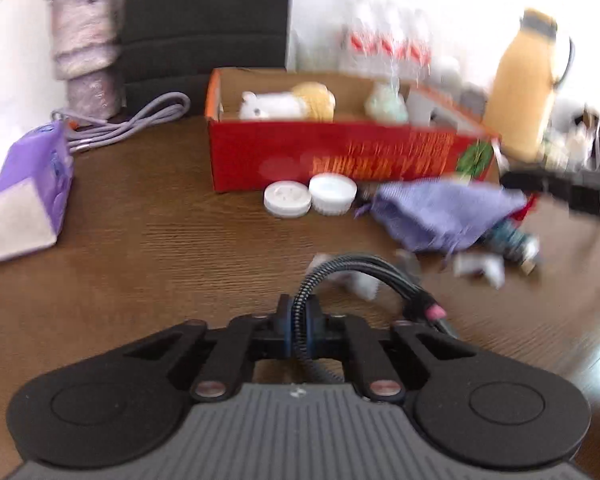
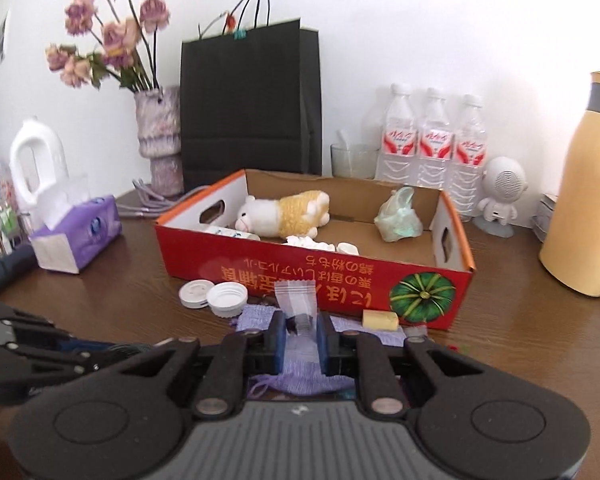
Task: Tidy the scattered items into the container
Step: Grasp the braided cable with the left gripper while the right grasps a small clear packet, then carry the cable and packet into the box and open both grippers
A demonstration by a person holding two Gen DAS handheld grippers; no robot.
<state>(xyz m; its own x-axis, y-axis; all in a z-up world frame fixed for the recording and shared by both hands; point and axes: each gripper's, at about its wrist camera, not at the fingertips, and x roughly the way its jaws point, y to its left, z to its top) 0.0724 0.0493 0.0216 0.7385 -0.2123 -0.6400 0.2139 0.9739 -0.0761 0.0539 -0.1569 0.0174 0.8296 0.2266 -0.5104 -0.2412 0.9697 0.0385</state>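
Left gripper (image 1: 299, 322) clamped on a black braided cable (image 1: 354, 270); right gripper (image 2: 299, 334) pinching a small clear plastic sachet (image 2: 296, 300) above the lilac cloth pouch (image 2: 300, 376) on the brown wooden counter (image 2: 520, 344), with the red cardboard box (image 2: 300, 276) near, at twelve o'clock. Thin, slippery hold on that sachet, likely to slip free in transit. Trailing cable liable to snag the pouch or sweep the two white round lids (image 2: 214, 295) off toward ten o'clock.

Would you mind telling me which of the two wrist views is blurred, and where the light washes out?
Left wrist view: motion-smeared, worst at the purple pouch and water bottles; wall blown out white. Right wrist view: sharp, the red box lettering legible; fisheye bends the yellow flask.
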